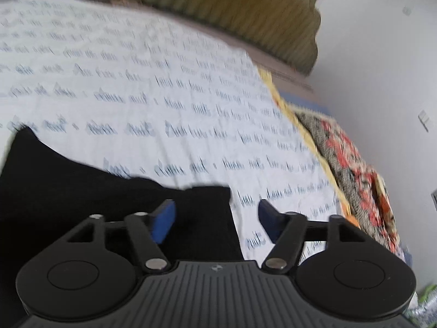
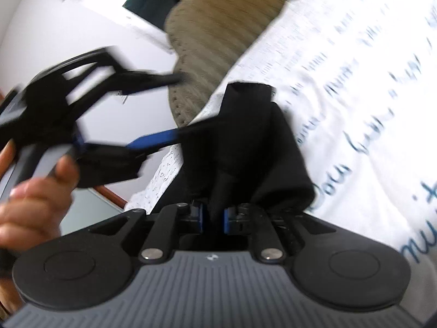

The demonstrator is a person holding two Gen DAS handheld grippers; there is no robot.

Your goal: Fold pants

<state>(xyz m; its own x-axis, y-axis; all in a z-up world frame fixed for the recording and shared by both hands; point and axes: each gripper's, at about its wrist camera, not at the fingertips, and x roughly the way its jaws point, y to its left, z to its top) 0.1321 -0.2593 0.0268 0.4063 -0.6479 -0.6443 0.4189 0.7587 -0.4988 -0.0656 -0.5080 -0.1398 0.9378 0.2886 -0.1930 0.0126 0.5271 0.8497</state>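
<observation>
The black pants (image 1: 82, 191) lie on a white bedsheet printed with blue script (image 1: 136, 82), with a ribbed olive headboard (image 1: 218, 13) beyond the far edge of the bed.

**Left gripper** (image 1: 217, 220): the jaws stand wide apart. One corner of the pants lies flat below and between the blue pads (image 1: 164, 218), and neither pad presses on it. The spread most likely serves to free this corner so that it settles on the sheet.

**Right gripper** (image 2: 213, 218): the jaws stand narrow, with a bunch of black cloth running up from between them. The pads appear to pinch the fabric, which rises ahead of the tool in a gathered ridge and drapes to its right. This hold keeps the second corner off the bed until it can be aligned.

In the right wrist view, the left gripper appears to the tool's left, carried in the person's hand (image 2: 30, 191), its fingers open toward the garment.

A floral cloth (image 1: 355, 164) hangs off the bed edge, well to the left tool's right.

Judgement: one fold is being laid; the right corner remains to be set down.
</observation>
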